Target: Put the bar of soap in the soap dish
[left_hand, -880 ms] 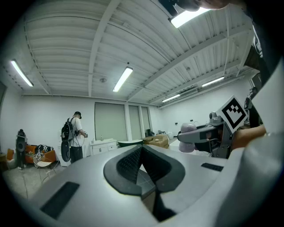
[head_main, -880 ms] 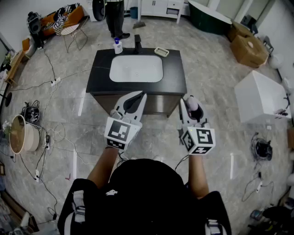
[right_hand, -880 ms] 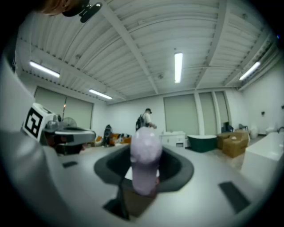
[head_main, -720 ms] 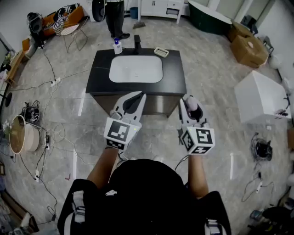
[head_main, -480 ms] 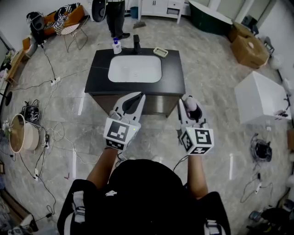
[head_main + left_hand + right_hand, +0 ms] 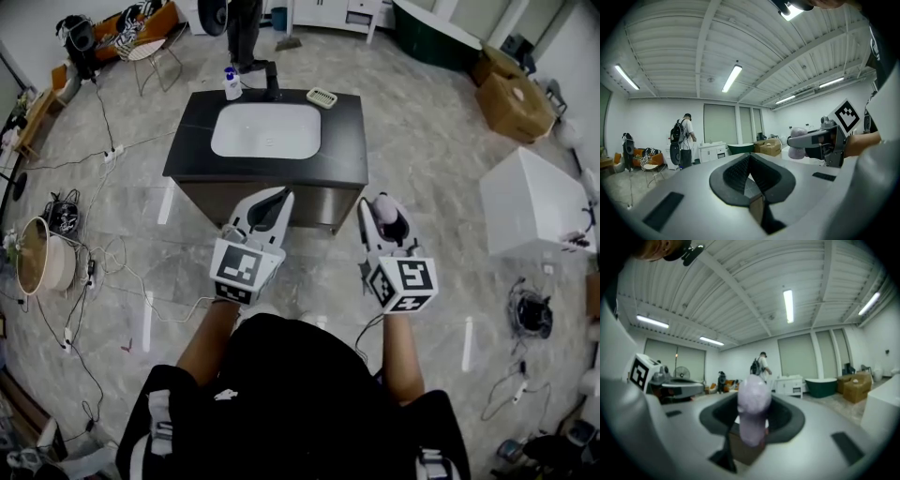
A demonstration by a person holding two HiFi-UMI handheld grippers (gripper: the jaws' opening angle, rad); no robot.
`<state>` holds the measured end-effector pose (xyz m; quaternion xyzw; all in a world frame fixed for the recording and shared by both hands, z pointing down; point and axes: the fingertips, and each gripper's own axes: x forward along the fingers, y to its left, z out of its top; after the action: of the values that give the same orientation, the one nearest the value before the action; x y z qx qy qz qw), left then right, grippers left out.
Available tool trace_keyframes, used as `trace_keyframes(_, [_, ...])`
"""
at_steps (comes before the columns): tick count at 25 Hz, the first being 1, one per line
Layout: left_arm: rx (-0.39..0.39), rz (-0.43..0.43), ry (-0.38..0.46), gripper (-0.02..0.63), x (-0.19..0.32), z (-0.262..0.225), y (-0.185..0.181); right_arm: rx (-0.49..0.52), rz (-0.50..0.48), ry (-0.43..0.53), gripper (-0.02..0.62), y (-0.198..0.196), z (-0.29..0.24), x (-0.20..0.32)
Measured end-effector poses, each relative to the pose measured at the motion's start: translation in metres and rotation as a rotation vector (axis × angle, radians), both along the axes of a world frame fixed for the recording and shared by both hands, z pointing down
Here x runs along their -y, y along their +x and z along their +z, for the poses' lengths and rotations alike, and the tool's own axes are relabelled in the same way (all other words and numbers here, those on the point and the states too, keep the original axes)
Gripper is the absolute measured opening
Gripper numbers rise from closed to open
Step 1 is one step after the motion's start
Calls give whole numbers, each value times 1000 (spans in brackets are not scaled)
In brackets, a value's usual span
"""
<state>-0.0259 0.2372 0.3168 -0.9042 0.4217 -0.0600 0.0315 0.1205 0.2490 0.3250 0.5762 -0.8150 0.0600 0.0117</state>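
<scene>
A pale lilac bar of soap (image 6: 388,216) stands upright between the jaws of my right gripper (image 6: 385,210), which is shut on it; the right gripper view shows the soap (image 6: 752,411) filling the gap between the jaws. My left gripper (image 6: 280,196) is level beside it, shut and empty, its pads (image 6: 740,174) meeting. Both hang over the floor, in front of the vanity. The soap dish (image 6: 322,97), white and slatted, sits at the back right of the black counter (image 6: 344,150). From the left gripper view the soap (image 6: 798,143) shows off to the right.
The vanity has a white basin (image 6: 266,130), a black faucet (image 6: 273,81) and a pump bottle (image 6: 230,84). A person (image 6: 246,28) stands behind it. Cables (image 6: 94,272) lie on the floor at left. A white box (image 6: 534,202) and cardboard boxes (image 6: 511,94) stand at right.
In the head view the vanity has slid up and to the left. Both grippers keep their pose, and the soap stays in the right one.
</scene>
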Motion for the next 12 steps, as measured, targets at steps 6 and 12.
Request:
trace_keyframes(6, [32, -13, -18, 25, -6, 13, 18, 5, -15, -3, 176, 19, 14, -3])
trace_keyframes(12, [-5, -40, -9, 25, 7, 8, 23, 4, -23, -9, 176, 26, 20, 10])
